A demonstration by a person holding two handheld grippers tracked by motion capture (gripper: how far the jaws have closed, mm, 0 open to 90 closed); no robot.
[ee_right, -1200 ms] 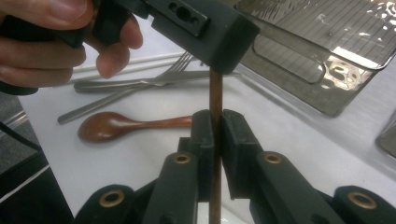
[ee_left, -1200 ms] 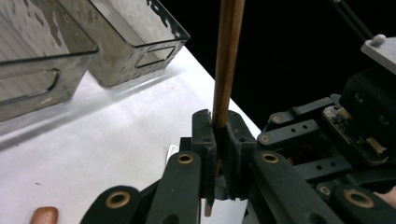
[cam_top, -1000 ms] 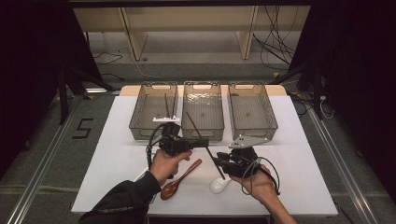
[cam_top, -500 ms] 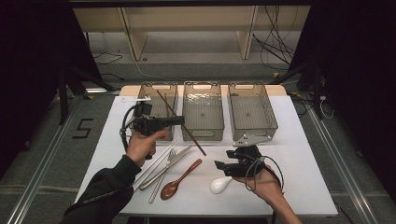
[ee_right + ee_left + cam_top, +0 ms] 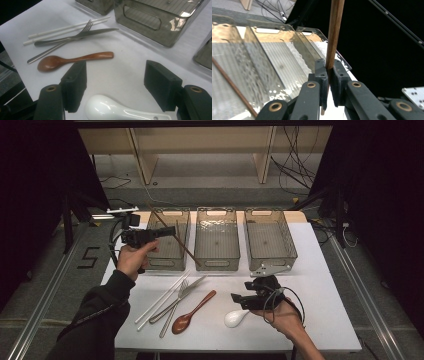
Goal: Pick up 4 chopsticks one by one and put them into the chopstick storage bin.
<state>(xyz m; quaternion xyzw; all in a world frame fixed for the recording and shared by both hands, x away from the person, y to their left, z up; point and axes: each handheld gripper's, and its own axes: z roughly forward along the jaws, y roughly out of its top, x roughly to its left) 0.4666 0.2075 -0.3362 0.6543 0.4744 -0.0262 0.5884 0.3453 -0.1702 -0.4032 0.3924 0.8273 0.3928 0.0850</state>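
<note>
A lab or recording studio set up for tabletop trials. A white table (image 5: 320, 285) stands on a grey carpeted floor (image 5: 50, 285), ringed by black curtains (image 5: 35, 170). Loose cables (image 5: 295, 170) trail on the floor beyond the table's far edge. Metal rails (image 5: 45, 305) run along the floor on both sides, and a taped number five (image 5: 88, 257) lies near the table's left edge.
</note>
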